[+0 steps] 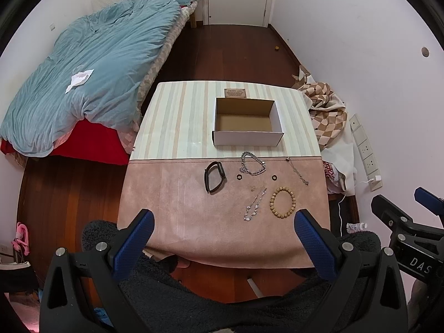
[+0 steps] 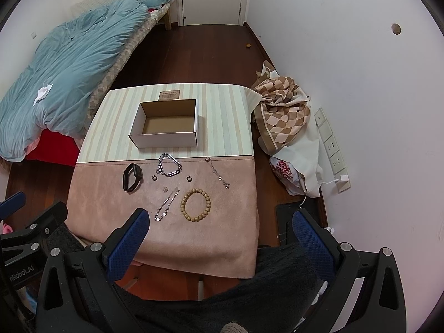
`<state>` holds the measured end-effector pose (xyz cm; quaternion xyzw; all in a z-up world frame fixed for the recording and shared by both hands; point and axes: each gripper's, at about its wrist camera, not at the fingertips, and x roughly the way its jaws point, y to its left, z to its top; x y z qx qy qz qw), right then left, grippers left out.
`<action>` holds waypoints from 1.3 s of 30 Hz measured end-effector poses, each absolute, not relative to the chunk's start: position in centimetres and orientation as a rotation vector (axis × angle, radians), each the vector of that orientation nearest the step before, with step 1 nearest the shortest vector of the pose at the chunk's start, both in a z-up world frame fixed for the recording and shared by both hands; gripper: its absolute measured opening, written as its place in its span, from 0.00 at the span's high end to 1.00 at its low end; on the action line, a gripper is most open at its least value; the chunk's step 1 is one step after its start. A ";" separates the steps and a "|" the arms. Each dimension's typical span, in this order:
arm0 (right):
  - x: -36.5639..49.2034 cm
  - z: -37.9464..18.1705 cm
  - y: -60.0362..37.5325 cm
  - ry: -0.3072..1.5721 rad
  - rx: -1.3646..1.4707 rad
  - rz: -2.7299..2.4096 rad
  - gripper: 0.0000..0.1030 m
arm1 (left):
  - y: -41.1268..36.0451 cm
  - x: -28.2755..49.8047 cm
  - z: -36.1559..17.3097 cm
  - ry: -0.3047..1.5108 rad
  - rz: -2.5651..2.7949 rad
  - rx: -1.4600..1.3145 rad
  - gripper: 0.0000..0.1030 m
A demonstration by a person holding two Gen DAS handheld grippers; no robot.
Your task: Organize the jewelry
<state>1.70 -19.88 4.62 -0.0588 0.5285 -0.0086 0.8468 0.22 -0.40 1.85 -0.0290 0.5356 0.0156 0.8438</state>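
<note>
**Jewelry laid out, box empty, both tools waiting**

Both tools hang back off the table's near edge, over the person's dark fleece lap. The left tool (image 1: 223,238) has its blue pads spread wide with nothing between them; the right tool (image 2: 220,238) is likewise released and empty.

The jewelry lies on the pink suede half of the table (image 1: 166,222), well short of the open cardboard box (image 1: 247,134), which stands empty on the striped half toward the far edge. Nearest the front edge are a wooden bead bracelet (image 1: 282,203) and, just beside it on the left, a thin crystal chain (image 1: 254,206). Farther in sit a black wristband (image 1: 214,176), a chunky silver link chain (image 1: 252,163) at the seam between the two cloths, two small dark rings (image 1: 239,177) (image 1: 274,177), and a fine chain (image 1: 298,170) toward the right edge.

Everything here looks light. The bead bracelet is probably elastic-strung and the easiest grip: pinch across one side of the loop. The wristband is springy and should be taken across its strap. The chains are limp and will dangle and swing, so pinching where links bunch is safest; the thin ones lie flat on the nap and may slip out. The rings are tiny, hard and likely the trickiest to grip.
</note>
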 end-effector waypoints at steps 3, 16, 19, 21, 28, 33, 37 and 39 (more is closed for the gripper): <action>1.7 4.7 -19.9 1.111 -0.123 -0.020 0.00 | -0.5 0.2 2.0 1.127 0.033 -0.061 0.00; 1.6 4.8 -19.7 1.104 -0.123 -0.019 0.00 | -0.7 0.0 2.2 1.125 0.029 -0.069 0.00; 1.6 4.9 -19.7 1.103 -0.125 -0.019 0.00 | -0.6 -0.1 2.2 1.125 0.029 -0.074 0.00; 1.6 4.9 -19.6 1.103 -0.124 -0.018 0.00 | -0.5 -0.1 2.2 1.124 0.028 -0.077 0.00; 2.5 4.0 -19.9 1.097 -0.110 -0.035 0.00 | -0.1 0.3 1.7 1.112 0.044 -0.063 0.00; 5.4 -0.9 -20.6 1.153 -0.080 -0.093 0.00 | 0.8 3.3 -1.6 1.097 0.133 0.008 0.00; 8.8 -6.7 -21.5 1.255 -0.041 -0.135 0.00 | 1.3 5.9 -5.7 1.131 0.161 0.063 0.00; 10.1 -9.6 -21.9 1.300 -0.029 -0.156 0.01 | 1.5 7.3 -8.2 1.186 0.159 0.075 0.00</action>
